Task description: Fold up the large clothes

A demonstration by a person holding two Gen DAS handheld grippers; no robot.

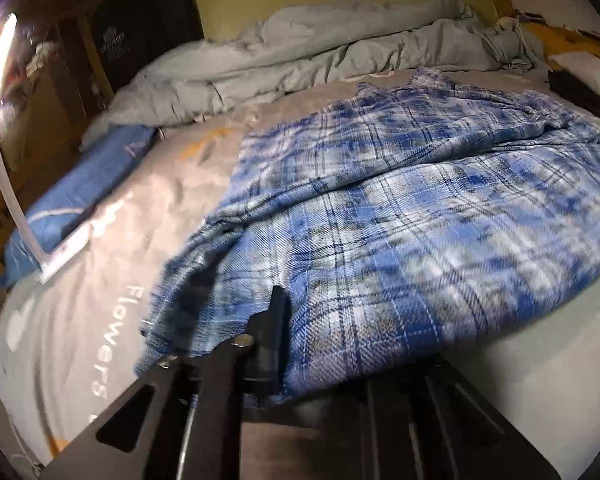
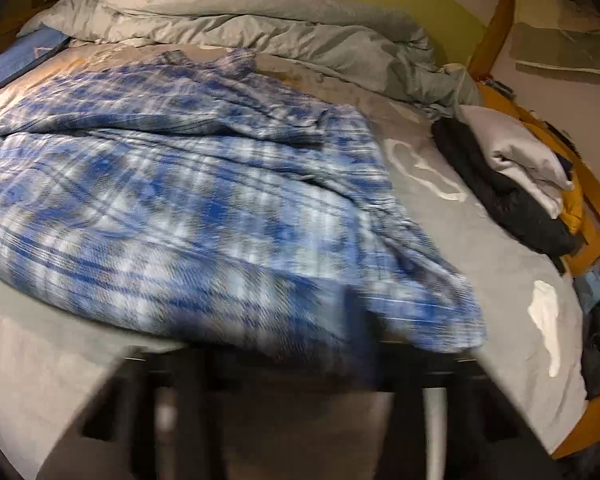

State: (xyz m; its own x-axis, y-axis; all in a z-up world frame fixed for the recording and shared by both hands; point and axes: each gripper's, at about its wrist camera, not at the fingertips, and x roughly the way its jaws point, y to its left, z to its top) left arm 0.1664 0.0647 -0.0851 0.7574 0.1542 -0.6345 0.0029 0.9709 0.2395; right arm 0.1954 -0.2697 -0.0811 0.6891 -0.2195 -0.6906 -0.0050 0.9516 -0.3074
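A large blue and white plaid shirt lies crumpled across a grey bed sheet. In the left wrist view my left gripper sits at the shirt's near left hem. One black finger shows and presses against the cloth, which drapes over the other finger. The right wrist view is blurred. There the plaid shirt has its near right hem bunched over my right gripper, hiding most of the fingers; the cloth looks pinched there.
A rumpled grey duvet fills the head of the bed. A blue pillow and a white lamp arm stand at the left. Folded dark and white clothes lie at the right edge by the wooden bed frame.
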